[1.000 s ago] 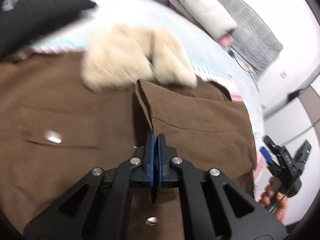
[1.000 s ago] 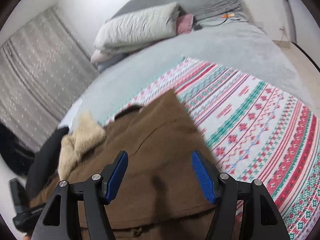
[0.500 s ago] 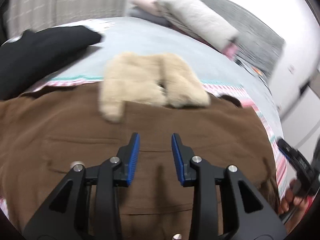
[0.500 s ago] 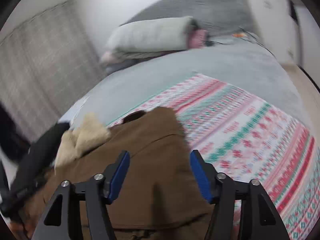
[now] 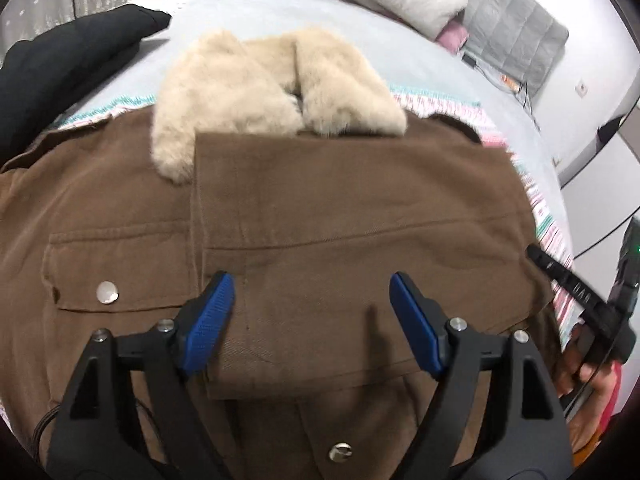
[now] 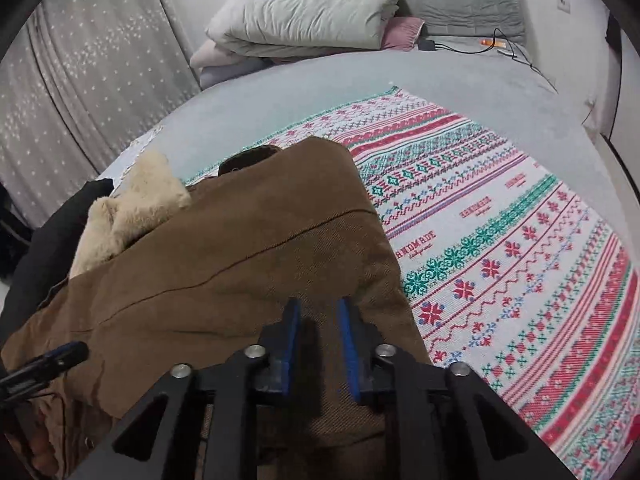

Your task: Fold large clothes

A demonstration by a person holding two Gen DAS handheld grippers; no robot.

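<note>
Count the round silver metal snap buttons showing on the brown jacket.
2. One round silver snap button sits on the pocket flap of the brown fur-collared jacket, left of the left gripper. The other is low at centre. More may be hidden under folded fabric.

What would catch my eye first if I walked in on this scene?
A big brown jacket with a fluffy cream fur collar lies partly folded on the bed. Beneath it spreads a bright red-and-green patterned blanket. The left gripper hovers over the jacket, jaws wide apart.
</note>
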